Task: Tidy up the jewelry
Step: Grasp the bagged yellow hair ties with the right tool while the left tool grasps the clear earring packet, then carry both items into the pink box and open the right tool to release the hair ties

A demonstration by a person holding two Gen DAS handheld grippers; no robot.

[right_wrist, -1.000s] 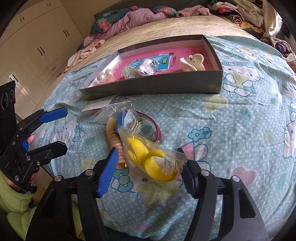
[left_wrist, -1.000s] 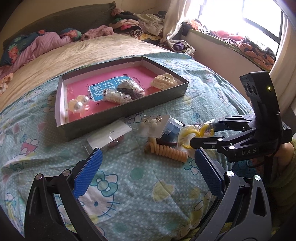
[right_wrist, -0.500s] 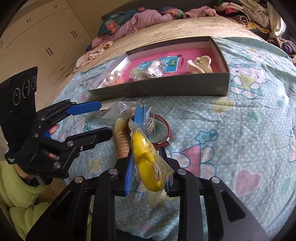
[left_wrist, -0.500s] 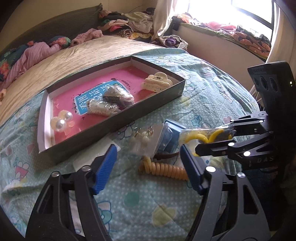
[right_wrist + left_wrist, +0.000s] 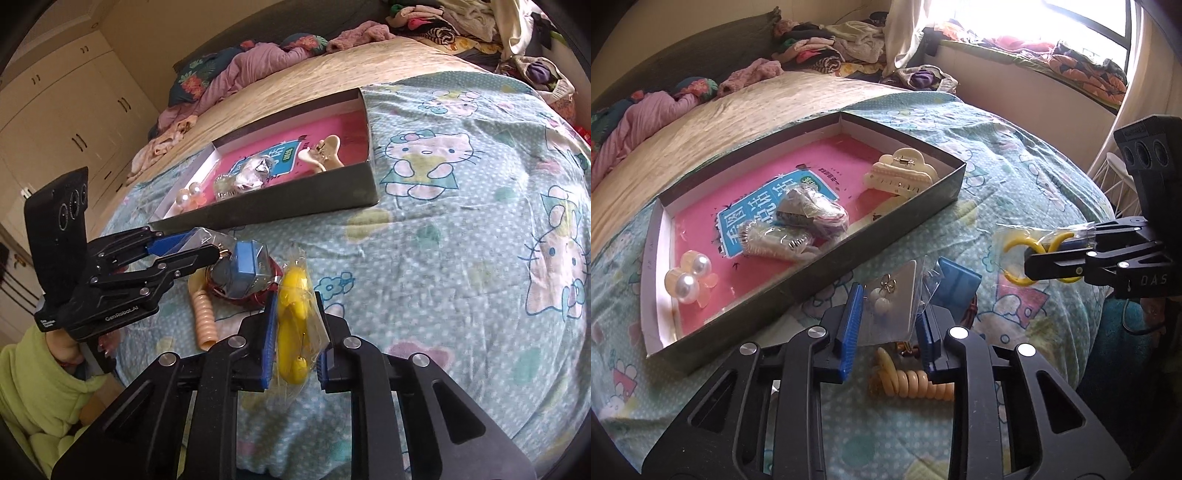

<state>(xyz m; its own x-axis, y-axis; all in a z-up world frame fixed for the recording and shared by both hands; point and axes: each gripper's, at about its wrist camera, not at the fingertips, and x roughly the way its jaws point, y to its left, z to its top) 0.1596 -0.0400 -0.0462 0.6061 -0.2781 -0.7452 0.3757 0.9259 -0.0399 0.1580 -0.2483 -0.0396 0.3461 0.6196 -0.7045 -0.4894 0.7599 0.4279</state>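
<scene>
A clear packet of pearl earrings (image 5: 890, 306) is pinched between the blue pads of my left gripper (image 5: 888, 328), whose jaws are closing on it just in front of the box. My right gripper (image 5: 295, 343) is closing too, its pads pressing a clear bag of yellow hoop earrings (image 5: 295, 314) held above the bedspread. The left wrist view shows that bag (image 5: 1019, 251) at the right. The dark box (image 5: 923, 206) with a pink floor holds a cream claw clip (image 5: 901, 173), a pearl piece (image 5: 689, 277) and bagged items (image 5: 798, 221).
A cream coiled hair tie (image 5: 912, 380), a blue card packet (image 5: 956, 280) and a red bangle (image 5: 273, 269) lie on the Hello Kitty bedspread near the box. Clothes are piled at the bed's far end. A green sleeve (image 5: 37, 387) is at lower left.
Both grippers went from open to closed. The left one moved forward onto the pearl earring packet. The right one closed on the yellow earring bag and lifted it off the pile.
</scene>
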